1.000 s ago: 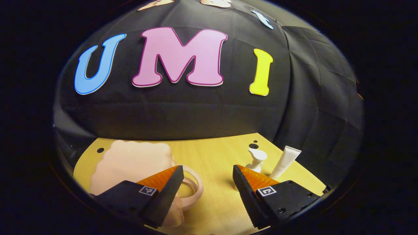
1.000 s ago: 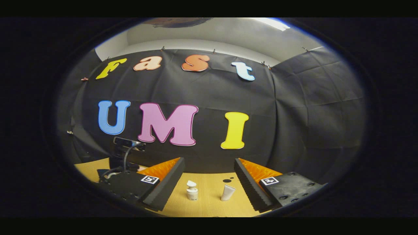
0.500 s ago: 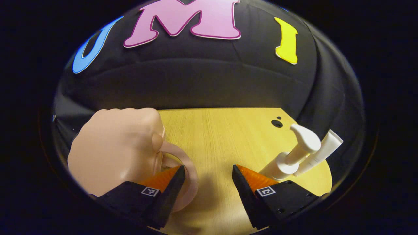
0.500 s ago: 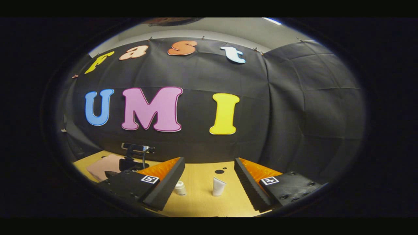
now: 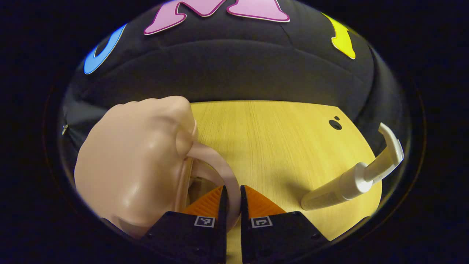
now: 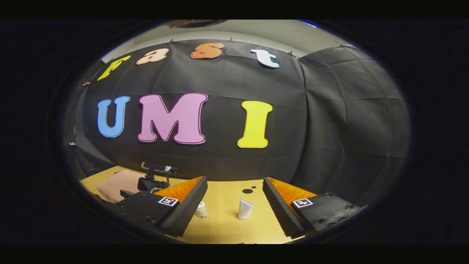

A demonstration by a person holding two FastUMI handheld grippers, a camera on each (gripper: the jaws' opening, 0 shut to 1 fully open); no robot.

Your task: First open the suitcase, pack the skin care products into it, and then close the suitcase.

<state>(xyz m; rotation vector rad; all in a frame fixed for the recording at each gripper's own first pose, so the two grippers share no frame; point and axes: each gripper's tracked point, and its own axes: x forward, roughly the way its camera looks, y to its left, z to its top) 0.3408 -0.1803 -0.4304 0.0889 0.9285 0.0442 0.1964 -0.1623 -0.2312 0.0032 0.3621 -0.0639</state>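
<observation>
The pink suitcase (image 5: 135, 168) lies shut on the wooden table (image 5: 278, 146), its looped handle (image 5: 216, 165) curving toward me. My left gripper (image 5: 232, 196) is shut on that handle, which runs between the two fingers. A white pump bottle (image 5: 351, 181) stands to the right in the left gripper view. In the right gripper view, my right gripper (image 6: 234, 207) hovers open and holds nothing. Beyond it stand a white tube (image 6: 244, 208) and the pump bottle (image 6: 201, 210), partly behind one finger. The suitcase (image 6: 117, 183) shows far left there.
The black cloth wall closes off the back and right of the table. Small dark holes (image 5: 335, 124) mark the tabletop near the far right corner. The left gripper's black housing (image 6: 152, 182) sits beside the suitcase in the right gripper view.
My left gripper dropped toward the suitcase handle and shut on it; it was open before. The tube slid out of the left gripper view. The right gripper barely moved.
</observation>
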